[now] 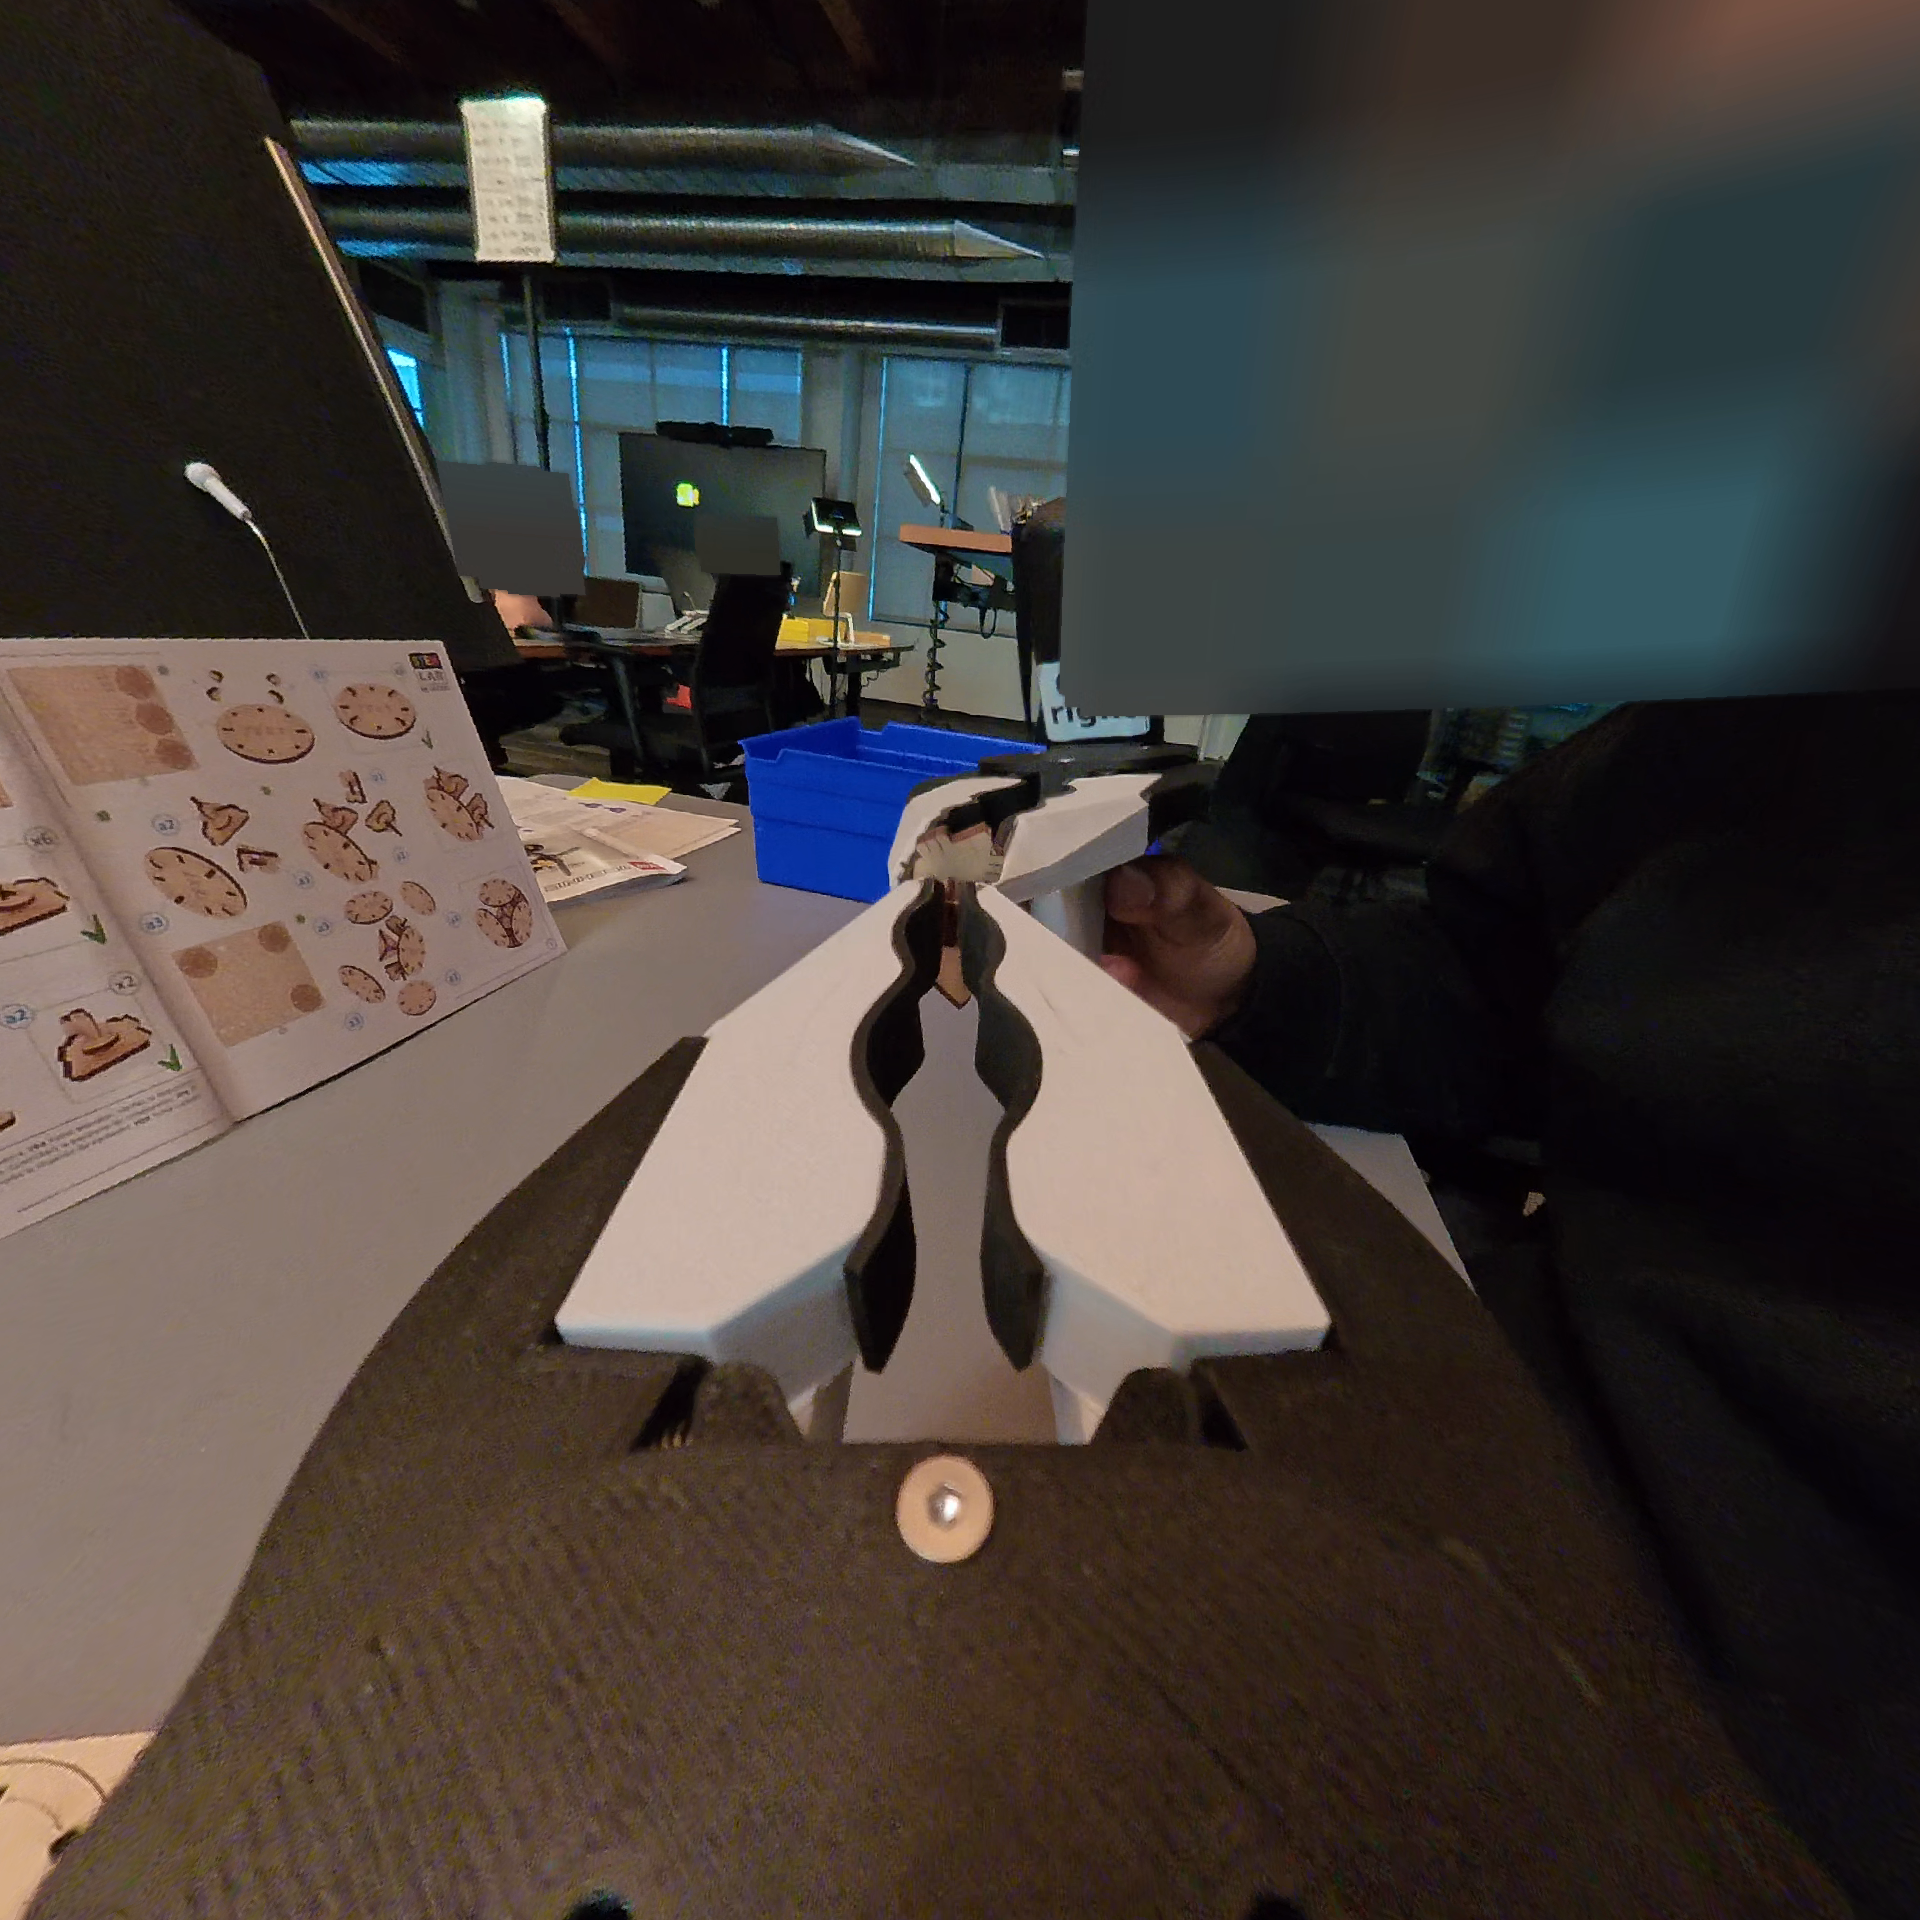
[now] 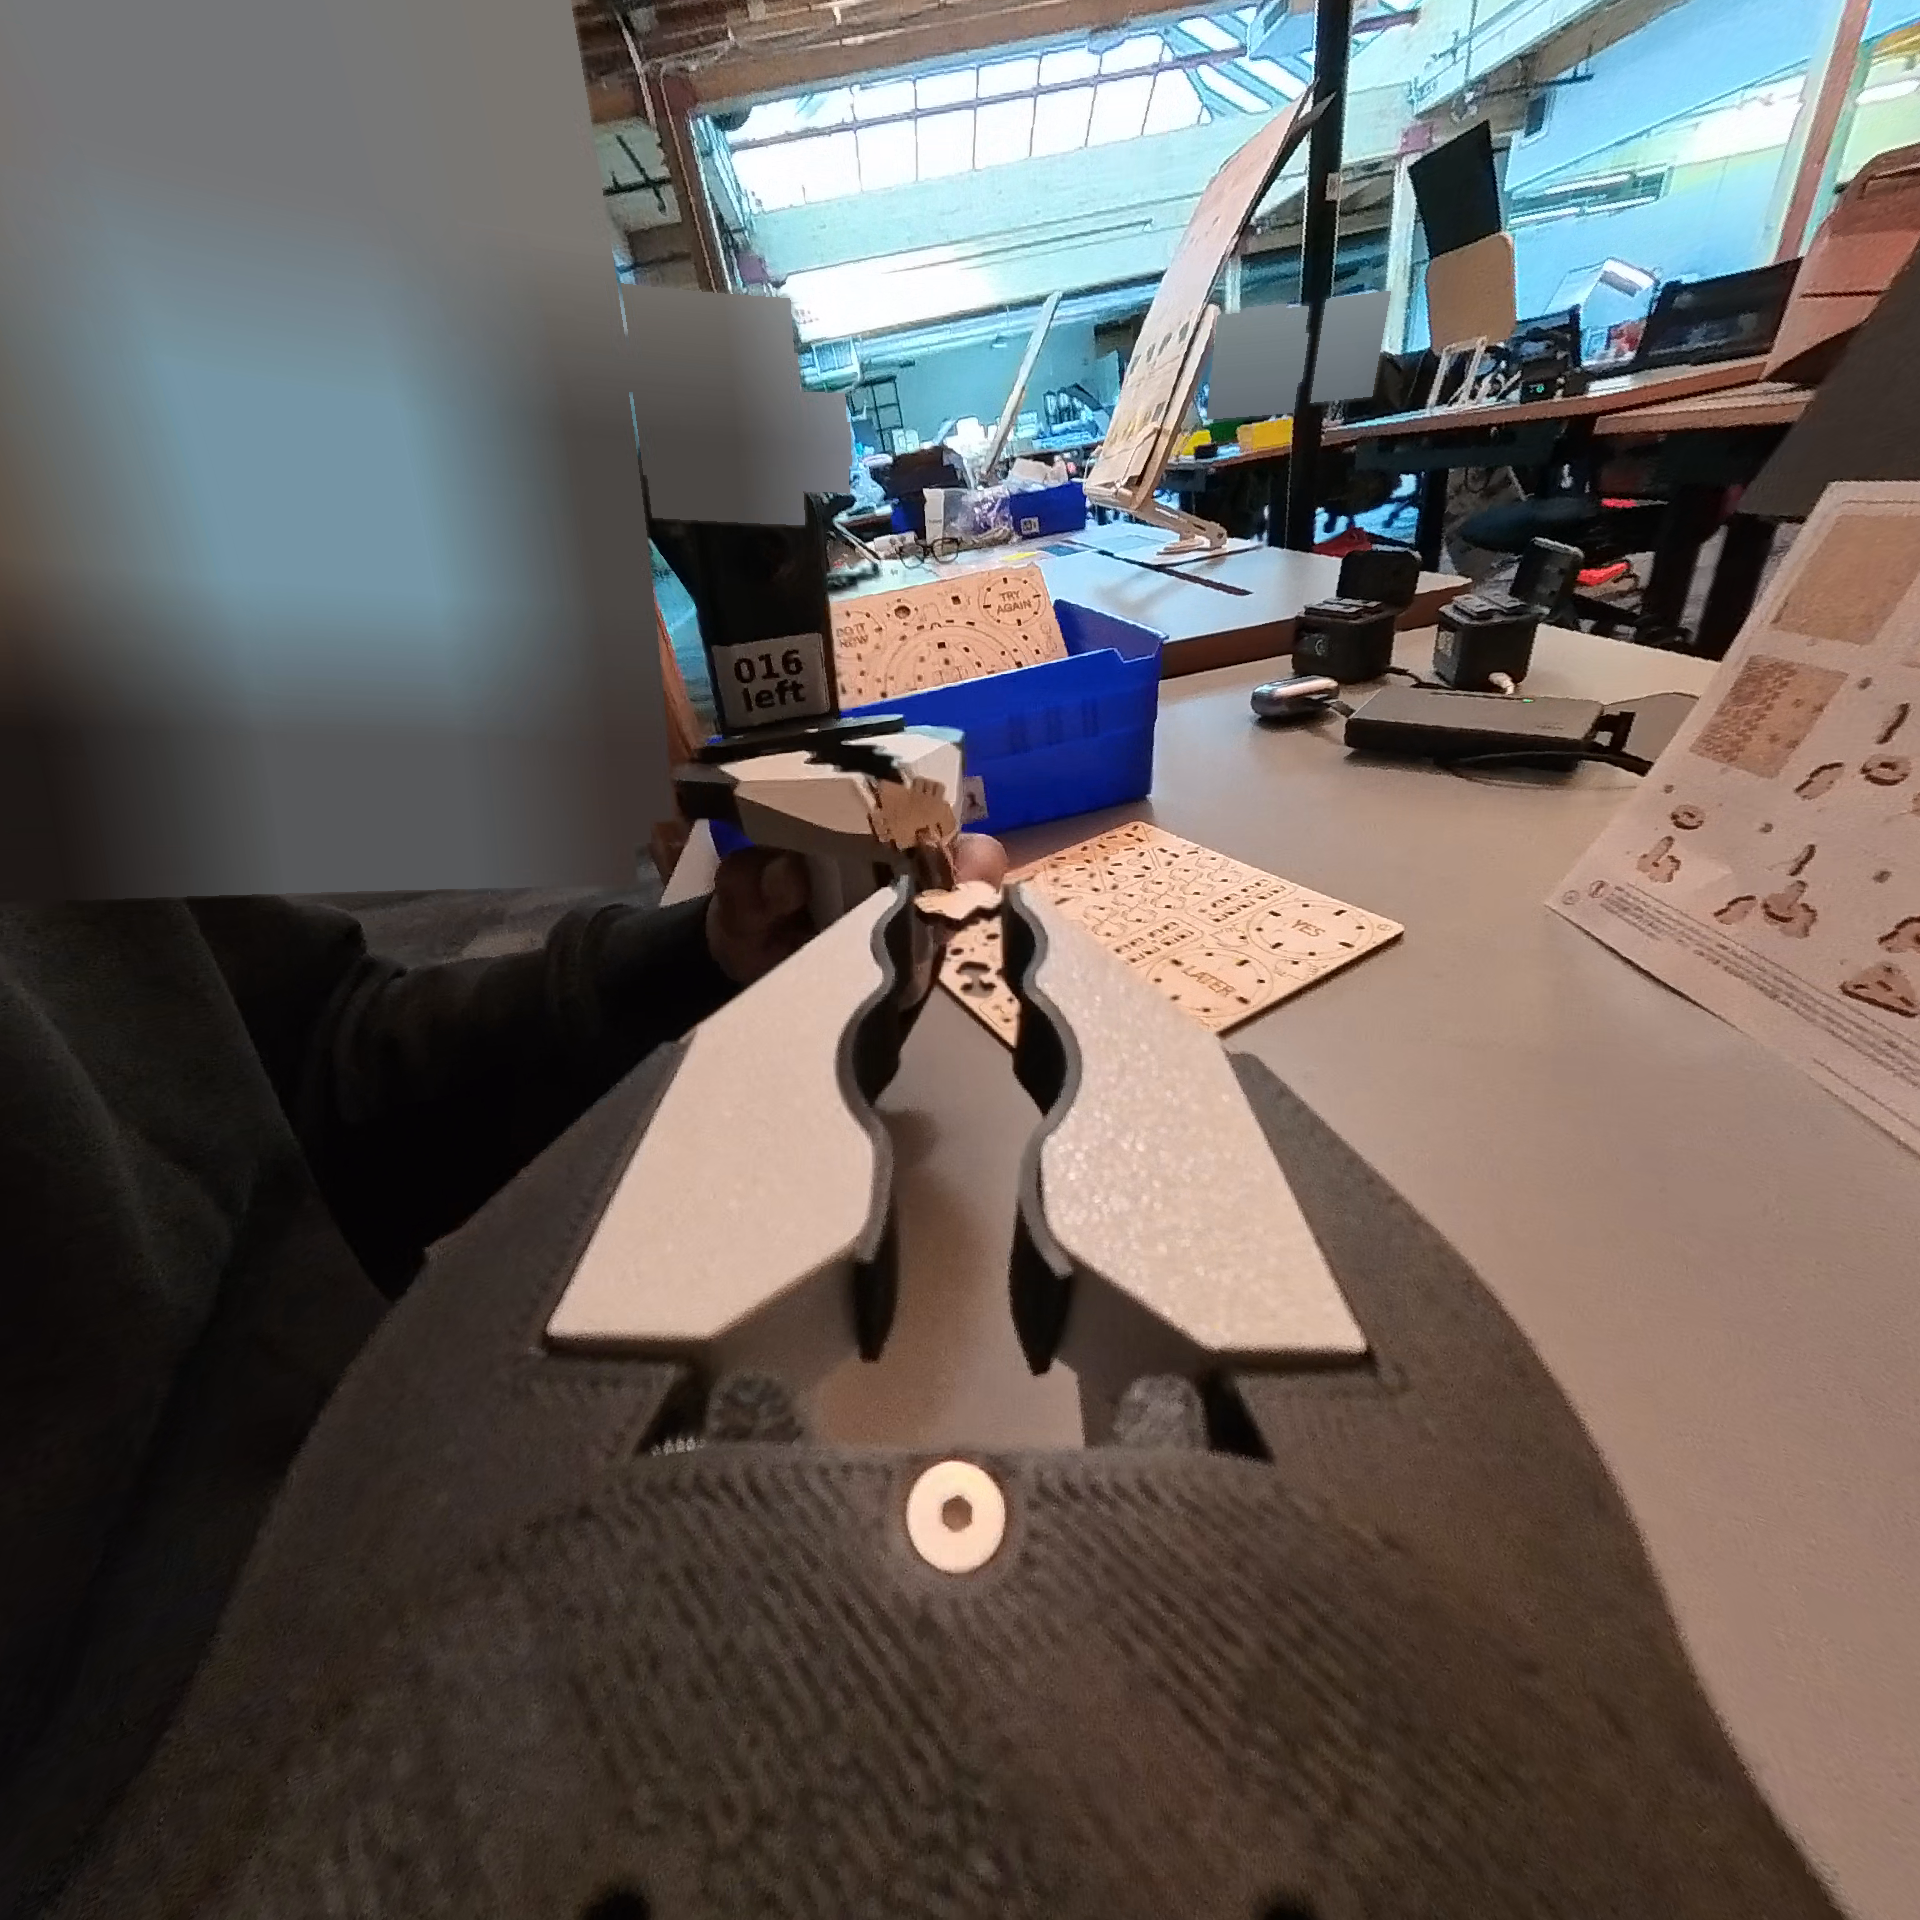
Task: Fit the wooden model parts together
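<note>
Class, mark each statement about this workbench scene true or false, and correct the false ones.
1. The bin is red. False: it is blue.
2. A flat wooden parts sheet lies on the table. True.
3. The left hand-held gripper and right hand-held gripper are far apart. False: their tips nearly meet.
4. The left hand-held gripper clamps a wooden piece. True.
5. The right hand-held gripper is bare. False: it clamps a wooden part.
</note>
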A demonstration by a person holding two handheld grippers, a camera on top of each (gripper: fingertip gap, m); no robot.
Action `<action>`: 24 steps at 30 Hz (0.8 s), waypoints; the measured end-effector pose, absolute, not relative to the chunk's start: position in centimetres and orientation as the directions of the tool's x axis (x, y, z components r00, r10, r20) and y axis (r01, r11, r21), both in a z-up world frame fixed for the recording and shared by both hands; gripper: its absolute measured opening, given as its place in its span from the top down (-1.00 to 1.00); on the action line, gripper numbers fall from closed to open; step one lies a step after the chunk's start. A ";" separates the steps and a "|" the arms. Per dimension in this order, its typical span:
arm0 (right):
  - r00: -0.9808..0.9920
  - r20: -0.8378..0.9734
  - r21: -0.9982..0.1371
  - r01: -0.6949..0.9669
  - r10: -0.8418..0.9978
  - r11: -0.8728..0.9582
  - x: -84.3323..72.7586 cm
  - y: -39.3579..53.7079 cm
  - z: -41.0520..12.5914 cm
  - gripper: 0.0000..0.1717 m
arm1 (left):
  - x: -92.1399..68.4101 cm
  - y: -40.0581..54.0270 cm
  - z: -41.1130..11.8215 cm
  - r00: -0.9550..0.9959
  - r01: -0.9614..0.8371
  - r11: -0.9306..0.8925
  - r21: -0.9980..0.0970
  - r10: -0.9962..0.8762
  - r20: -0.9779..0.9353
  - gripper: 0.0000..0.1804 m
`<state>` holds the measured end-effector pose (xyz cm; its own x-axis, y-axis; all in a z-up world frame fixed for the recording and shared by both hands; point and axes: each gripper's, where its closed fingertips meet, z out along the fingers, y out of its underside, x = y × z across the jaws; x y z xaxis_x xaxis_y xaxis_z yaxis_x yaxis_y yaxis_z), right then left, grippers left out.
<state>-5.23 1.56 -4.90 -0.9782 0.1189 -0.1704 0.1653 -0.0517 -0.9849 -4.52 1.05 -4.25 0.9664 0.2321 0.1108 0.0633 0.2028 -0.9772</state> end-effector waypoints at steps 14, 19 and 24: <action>-0.850 -0.525 -0.820 0.518 -0.043 -0.243 -7.3 2.8 -4.8 0.84 | -6.6 2.0 -4.0 0.891 0.273 0.348 -0.897 0.261 0.372 1.00; -0.813 -0.580 -0.792 0.576 -0.048 -0.202 -8.2 3.1 -5.9 0.84 | -7.5 2.3 -5.1 0.842 0.376 0.355 -0.856 0.255 0.475 1.00; -0.822 -0.569 -0.814 0.567 -0.020 -0.128 -8.7 3.2 -6.8 0.84 | -7.7 2.5 -5.9 0.833 0.394 0.320 -0.862 0.273 0.482 1.00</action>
